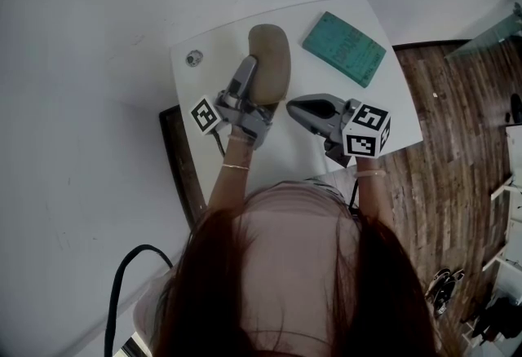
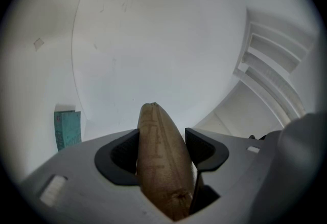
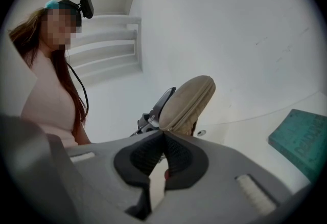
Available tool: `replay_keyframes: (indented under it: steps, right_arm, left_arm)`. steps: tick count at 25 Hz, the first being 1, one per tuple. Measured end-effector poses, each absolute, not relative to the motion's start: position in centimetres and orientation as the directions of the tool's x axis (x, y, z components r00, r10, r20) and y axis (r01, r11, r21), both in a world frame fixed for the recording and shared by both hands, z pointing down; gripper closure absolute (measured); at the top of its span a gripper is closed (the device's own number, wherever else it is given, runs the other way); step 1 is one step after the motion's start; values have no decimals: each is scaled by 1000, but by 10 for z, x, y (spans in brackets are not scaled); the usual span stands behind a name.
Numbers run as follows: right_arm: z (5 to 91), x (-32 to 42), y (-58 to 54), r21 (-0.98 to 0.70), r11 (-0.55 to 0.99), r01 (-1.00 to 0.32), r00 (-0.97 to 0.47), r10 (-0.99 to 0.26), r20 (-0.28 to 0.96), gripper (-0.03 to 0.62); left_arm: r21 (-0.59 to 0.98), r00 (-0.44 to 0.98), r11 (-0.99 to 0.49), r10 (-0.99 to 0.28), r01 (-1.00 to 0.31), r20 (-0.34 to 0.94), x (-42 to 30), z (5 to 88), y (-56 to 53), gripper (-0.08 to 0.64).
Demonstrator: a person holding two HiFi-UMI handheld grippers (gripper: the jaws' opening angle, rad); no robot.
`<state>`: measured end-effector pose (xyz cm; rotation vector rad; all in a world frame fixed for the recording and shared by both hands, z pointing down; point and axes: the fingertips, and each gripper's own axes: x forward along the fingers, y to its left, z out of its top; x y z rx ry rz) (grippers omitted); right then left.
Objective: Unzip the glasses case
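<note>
Long dark hair and a pale pink top fill the bottom of my head view, with both forearms reaching out past them over the white table (image 1: 391, 119). Just ahead of the hands is the tan glasses case (image 1: 269, 62), which I use as my landmark.

At the case's near-left end, the left gripper (image 1: 245, 74) pinches it. In the left gripper view its two dark pads sit one on each side of the case (image 2: 161, 166), which stands edge-on between them with a stitched seam facing the camera. The left gripper (image 2: 162, 146) points upward. From the right gripper view the case (image 3: 186, 103) slants up and looks lifted off the table.

Just right of the case's near end is the right gripper (image 1: 292, 107), its marker cube (image 1: 366, 130) turned up toward me. Its jaws are pressed together in the right gripper view, where the right gripper (image 3: 163, 138) has its tips right at the case's lower end. I cannot tell whether anything thin is caught between them.

Right of the case, a teal book (image 1: 344, 47) lies flat on the table. Left of the case is a small round fitting (image 1: 193, 58) in the table top.
</note>
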<state>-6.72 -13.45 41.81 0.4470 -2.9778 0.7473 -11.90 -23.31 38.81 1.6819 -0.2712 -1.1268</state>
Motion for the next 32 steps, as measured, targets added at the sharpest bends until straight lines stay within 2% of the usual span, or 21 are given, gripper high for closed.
replay_keyframes:
  steps: [32]
  right_arm:
    - [430,-83,-119,-476,849,-229,-972,-179,149,589]
  left_arm:
    - [849,521,-405,-671,339,-528,-110,397,-228,276]
